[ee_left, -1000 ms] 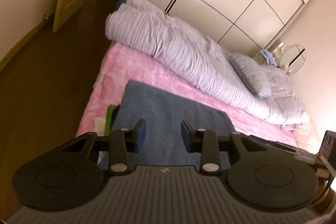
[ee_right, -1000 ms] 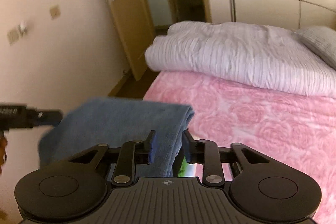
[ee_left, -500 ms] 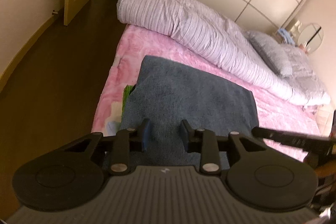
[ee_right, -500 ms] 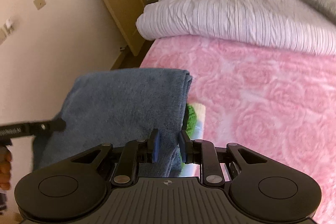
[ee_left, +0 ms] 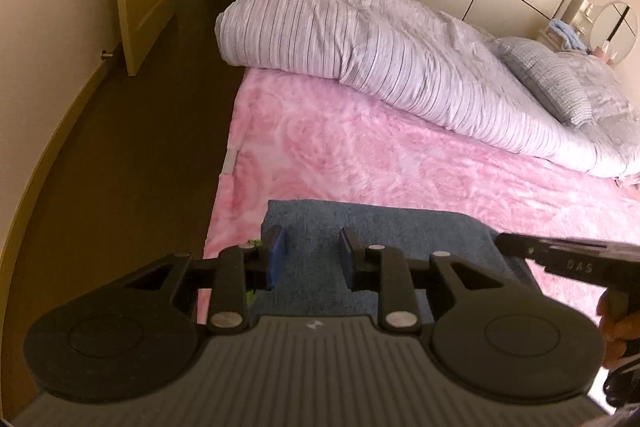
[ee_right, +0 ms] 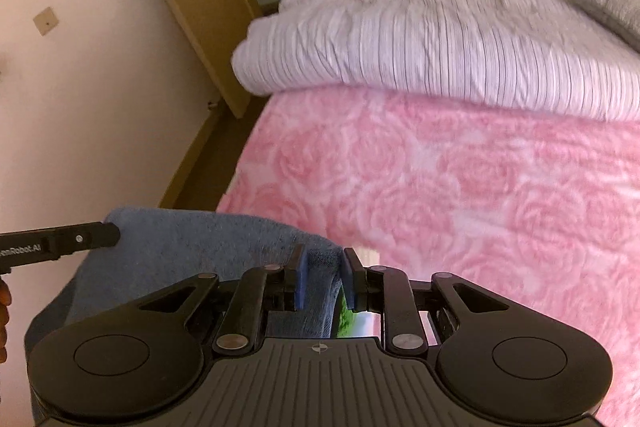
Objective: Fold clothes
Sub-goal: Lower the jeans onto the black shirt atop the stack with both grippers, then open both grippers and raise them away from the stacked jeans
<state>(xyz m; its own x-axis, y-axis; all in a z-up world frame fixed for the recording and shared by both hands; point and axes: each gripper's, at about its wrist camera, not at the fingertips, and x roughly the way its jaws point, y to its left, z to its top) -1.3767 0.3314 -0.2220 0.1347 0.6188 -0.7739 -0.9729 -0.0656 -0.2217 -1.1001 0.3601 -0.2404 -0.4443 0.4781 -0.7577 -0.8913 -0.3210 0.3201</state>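
Both grippers tilt steeply down over the near bed edge, the left gripper (ee_left: 310, 259) with fingers apart over the folded blue towel (ee_left: 400, 235) and the right gripper (ee_right: 322, 281) clamped on its corner, pink floral blanket (ee_left: 400, 163) and striped duvet (ee_left: 360, 47) beyond.

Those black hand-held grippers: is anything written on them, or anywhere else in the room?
"DAS": right hand-held gripper, on its finger; letters blurred, reading unsure.
"...anRobot.AI": left hand-held gripper, on its finger; the start is cut off at the picture edge.
Small logos on both grippers' bodies: no words.
Nothing else readable.
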